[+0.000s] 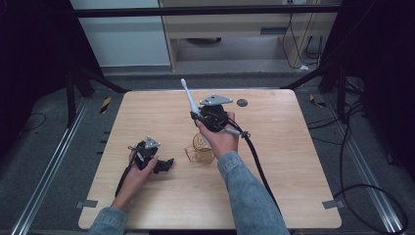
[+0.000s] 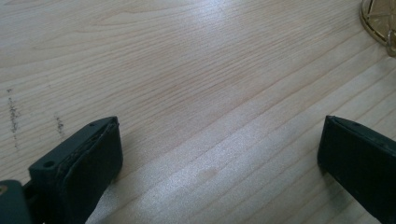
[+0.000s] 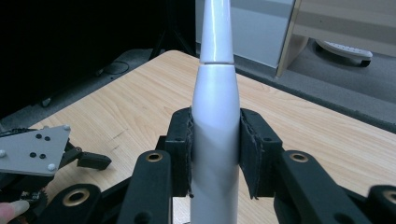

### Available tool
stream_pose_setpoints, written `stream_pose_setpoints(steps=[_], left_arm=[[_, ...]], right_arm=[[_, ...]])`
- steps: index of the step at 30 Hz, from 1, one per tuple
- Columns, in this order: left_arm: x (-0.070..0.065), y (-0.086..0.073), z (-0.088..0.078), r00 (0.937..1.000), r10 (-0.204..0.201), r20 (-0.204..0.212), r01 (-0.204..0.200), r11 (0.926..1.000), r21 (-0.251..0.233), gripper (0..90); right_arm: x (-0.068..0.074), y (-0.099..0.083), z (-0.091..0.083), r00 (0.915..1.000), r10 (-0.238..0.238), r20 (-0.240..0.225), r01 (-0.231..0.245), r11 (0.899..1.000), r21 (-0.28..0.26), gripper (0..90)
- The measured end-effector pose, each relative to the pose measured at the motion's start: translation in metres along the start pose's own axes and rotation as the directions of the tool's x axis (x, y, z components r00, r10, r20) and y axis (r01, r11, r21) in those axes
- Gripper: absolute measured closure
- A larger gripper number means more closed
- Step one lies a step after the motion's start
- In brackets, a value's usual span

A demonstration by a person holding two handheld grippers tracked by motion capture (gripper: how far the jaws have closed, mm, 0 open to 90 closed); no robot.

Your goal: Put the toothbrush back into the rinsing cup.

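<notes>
Your right claw (image 3: 215,154) is clamped on the white toothbrush (image 1: 190,100), holding it upright just above the amber glass mug (image 1: 200,149) on the worktop (image 1: 274,161); your left claw (image 2: 219,168) rests left of the mug, jaws wide apart around nothing

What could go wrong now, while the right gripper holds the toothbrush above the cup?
1. The right gripper clamps the smooth, tapered toothbrush near its thick end; it might slide or tilt in the pads.
2. The cup is light-looking glass and stands free; the left gripper rests open beside it, not holding it, so a bump from the toothbrush could tip it.
3. The hand covers part of the cup in the high view, so aiming may be harder.
</notes>
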State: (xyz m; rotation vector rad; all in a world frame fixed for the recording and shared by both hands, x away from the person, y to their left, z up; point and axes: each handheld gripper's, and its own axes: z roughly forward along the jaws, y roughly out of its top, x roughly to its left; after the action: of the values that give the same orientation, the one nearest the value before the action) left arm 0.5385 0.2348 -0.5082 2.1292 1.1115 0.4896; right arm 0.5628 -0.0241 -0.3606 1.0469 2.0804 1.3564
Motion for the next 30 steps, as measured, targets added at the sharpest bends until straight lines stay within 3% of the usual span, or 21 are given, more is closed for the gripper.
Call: stream_pose_setpoints(steps=[23, 30], left_arm=[[0.0, 0.0, 0.0, 1.0, 0.002, 0.002, -0.002, 1.0, 0.002, 0.0], [0.0, 0.0, 0.0, 1.0, 0.002, 0.002, -0.002, 1.0, 0.002, 0.0]], right_arm=[[-0.003, -0.026, 0.009, 0.9994, 0.035, -0.004, -0.034, 0.999, 0.015, 66.8], [-0.001, -0.028, 0.011, 0.9999, 0.012, 0.0, -0.012, 1.0, 0.025, 66.8]])
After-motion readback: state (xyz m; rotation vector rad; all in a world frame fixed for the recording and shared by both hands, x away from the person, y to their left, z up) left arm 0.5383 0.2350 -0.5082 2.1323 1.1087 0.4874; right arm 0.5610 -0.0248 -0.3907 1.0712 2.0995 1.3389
